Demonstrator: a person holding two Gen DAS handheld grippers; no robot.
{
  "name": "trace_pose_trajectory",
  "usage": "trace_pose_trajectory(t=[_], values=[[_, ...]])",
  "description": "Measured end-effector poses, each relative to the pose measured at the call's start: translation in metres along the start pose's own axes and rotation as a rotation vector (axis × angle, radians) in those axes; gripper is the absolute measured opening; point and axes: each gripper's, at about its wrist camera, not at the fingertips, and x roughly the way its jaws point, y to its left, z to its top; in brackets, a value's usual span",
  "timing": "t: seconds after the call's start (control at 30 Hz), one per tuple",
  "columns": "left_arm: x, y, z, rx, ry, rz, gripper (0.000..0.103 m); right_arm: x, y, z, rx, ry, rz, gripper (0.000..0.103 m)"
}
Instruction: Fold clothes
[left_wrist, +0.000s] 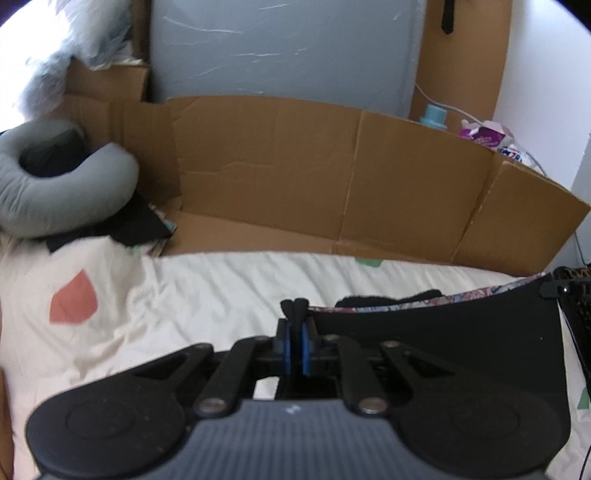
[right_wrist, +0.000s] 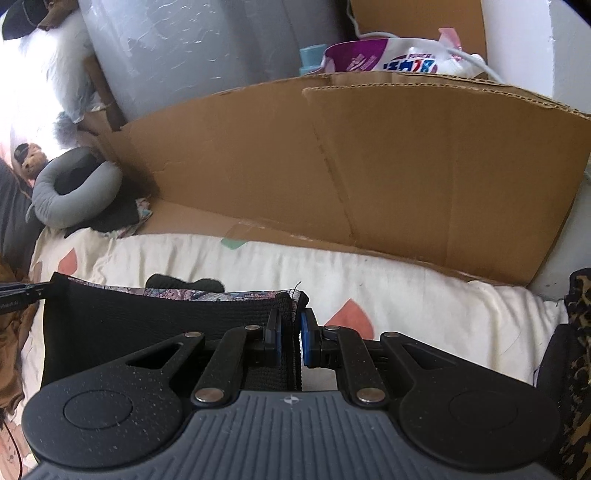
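Garment here, black with a floral lining, is hanging stretched sideways between both grippers, top hem running roughly level just above the cream bedsheet. Left gripper is pinching one corner with jaws nearly closed; right gripper is clamping the other. Cardboard sheet is walling off the far edge, leaving bare sheet between.
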Motion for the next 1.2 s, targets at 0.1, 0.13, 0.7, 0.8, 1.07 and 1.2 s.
trace_pose_trajectory(t=[0.1, 0.13, 0.7, 0.8, 1.07, 1.2], values=[[0.012, 0.001, 0.004, -0.004, 0.006, -0.004, 0.006, 0.003, -0.003, 0.002, -0.001, 0.002, -0.011, 0.009], [0.016, 0.002, 0.004, -0.008, 0.009, -0.005, 0.006, 0.005, -0.003, 0.002, -0.003, 0.004, -0.014, 0.009], [0.063, 0.009, 0.009, -0.018, 0.043, -0.006, 0.006, 0.042, -0.015, 0.009, -0.007, 0.044, -0.045, 0.009], [0.072, 0.008, 0.008, -0.02, 0.053, -0.003, 0.006, 0.05, -0.018, 0.008, -0.003, 0.059, -0.051, 0.009], [0.092, 0.015, 0.004, -0.061, 0.08, -0.012, 0.006, 0.074, -0.023, 0.004, -0.015, 0.095, -0.063, 0.009], [0.103, 0.016, -0.004, -0.066, 0.104, -0.017, 0.006, 0.088, -0.026, 0.0, -0.014, 0.126, -0.064, 0.009]])
